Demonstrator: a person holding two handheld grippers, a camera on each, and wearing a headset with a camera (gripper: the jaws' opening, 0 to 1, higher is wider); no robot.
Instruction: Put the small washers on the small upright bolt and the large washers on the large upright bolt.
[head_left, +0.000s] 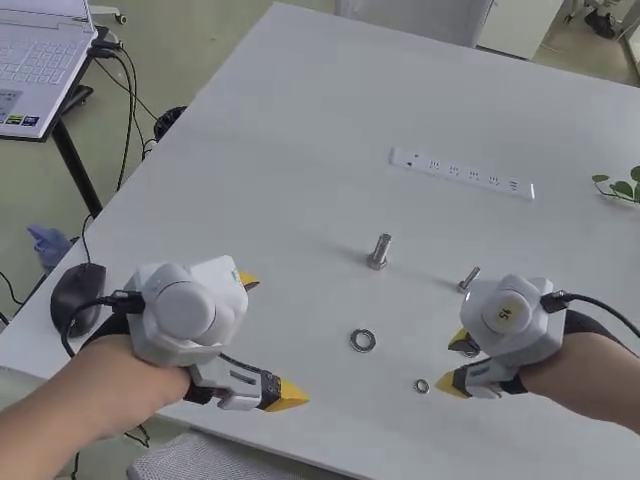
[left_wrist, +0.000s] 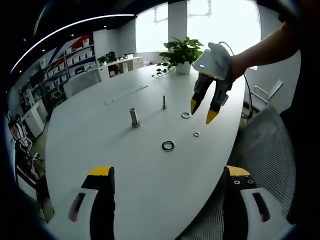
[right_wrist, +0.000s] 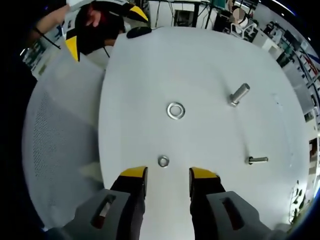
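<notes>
Steel washer (left_wrist: 186, 115) near right gripper (left_wrist: 202, 112) shows in left gripper view.

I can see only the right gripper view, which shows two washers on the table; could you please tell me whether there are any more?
Observer: Yes. The left gripper view shows a third washer lying on the table, close beside the tips of the right claw.
Operator: Thank you. The bolts look slanted in my view; are they actually standing?
Observer: Yes, both stand upright. Neither the large bolt nor the small bolt has a washer on it yet.
</notes>
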